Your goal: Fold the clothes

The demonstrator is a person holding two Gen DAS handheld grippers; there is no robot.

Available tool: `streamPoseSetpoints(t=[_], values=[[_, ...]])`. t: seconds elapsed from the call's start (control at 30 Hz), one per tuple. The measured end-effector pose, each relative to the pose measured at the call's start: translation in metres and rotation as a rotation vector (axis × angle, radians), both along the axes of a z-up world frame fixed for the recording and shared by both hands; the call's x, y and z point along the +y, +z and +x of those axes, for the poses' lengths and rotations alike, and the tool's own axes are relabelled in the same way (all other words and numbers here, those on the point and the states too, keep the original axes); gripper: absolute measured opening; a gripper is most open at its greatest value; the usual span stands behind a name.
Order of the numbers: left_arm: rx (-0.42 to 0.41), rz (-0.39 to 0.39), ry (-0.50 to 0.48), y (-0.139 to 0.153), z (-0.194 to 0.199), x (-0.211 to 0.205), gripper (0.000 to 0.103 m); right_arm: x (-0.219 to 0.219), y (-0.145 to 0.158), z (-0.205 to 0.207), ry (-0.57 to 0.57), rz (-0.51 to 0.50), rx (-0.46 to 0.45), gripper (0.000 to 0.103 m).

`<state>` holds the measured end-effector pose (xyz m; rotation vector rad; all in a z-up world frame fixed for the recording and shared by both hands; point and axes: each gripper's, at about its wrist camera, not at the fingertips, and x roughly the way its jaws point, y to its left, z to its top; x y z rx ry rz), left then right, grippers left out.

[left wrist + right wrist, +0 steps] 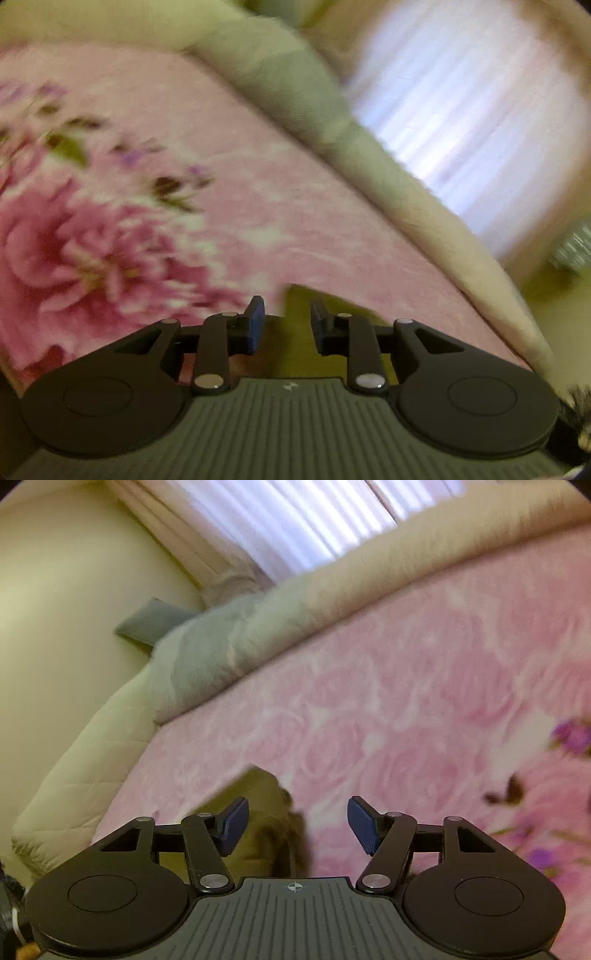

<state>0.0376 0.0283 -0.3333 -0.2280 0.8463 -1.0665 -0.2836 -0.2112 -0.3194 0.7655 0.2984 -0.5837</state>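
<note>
Pink floral blanket [258,221], possibly olive garment [258,834]

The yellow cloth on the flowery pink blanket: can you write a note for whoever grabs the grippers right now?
Left gripper: open, nothing pinched; the olive-yellow cloth shows between and beneath its fingers.
Right gripper: open wide, empty; the same cloth lies by its left finger.
The cloth lies on the pink floral blanket, near the edge closest to you.
Done: cannot tell how many folds, the view is blurred.
Left: check the cloth's shape, then regrip and finish folding.
</note>
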Motion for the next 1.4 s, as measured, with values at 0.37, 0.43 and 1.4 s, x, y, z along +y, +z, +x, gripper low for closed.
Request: streamPoseSetpoints(t=[0.37, 0.43, 1.4], values=[[-0.102, 0.207, -0.256, -0.015, -0.09, -0.048, 0.012, 0.085, -0.019, 0.055, 0.254, -0.243, 0.307, 0.024], [-0.119, 0.24, -0.249, -0.023, -0.094, -0.054, 0.011, 0.086, -0.039, 0.062, 0.251, -0.247, 0.406, 0.024], [-0.183, 0.326, -0.233, 0.0, -0.147, -0.044, 0.015, 0.093, -0.034, 0.044, 0.23, -0.147, 0.349, 0.025]])
